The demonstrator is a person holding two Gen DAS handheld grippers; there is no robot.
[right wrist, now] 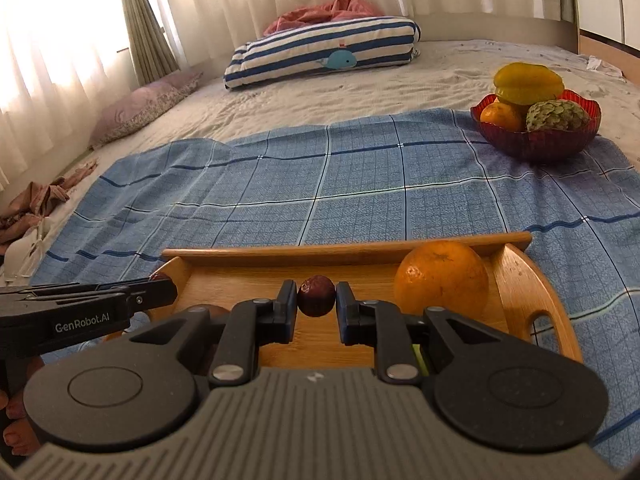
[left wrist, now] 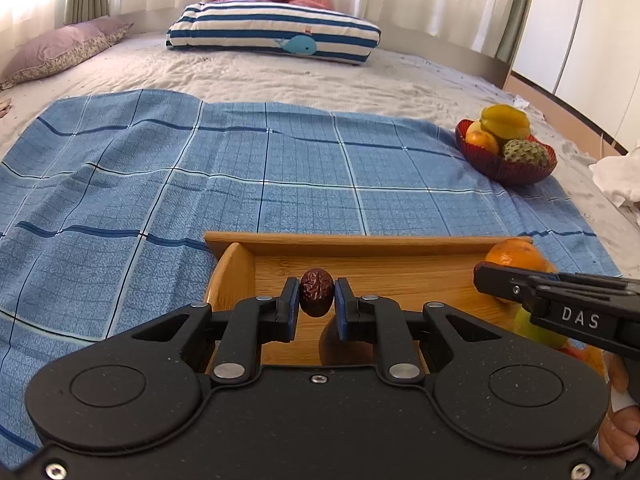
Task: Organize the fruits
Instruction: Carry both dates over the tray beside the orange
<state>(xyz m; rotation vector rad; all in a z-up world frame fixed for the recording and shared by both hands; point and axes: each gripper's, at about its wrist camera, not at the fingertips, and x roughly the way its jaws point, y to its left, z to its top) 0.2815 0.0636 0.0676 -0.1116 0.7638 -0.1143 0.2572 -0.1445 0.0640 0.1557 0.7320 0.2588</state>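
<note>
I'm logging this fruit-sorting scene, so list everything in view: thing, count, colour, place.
red dates: two, dark red, one in each gripper
orange: one, orange, right end of tray
wooden tray: one, tan, near edge of cloth
red bowl: one, far right on cloth
bowl fruit: yellow starfruit, orange citrus, green custard apple
checked cloth: one, blue, spread on bed
striped pillow: one, blue-white, far end
mauve pillow: one, far left
left gripper: black, shut on a date
right gripper: black, shut on a date

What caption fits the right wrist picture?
Right tongs hold a red date over the tray beside an orange.
</note>
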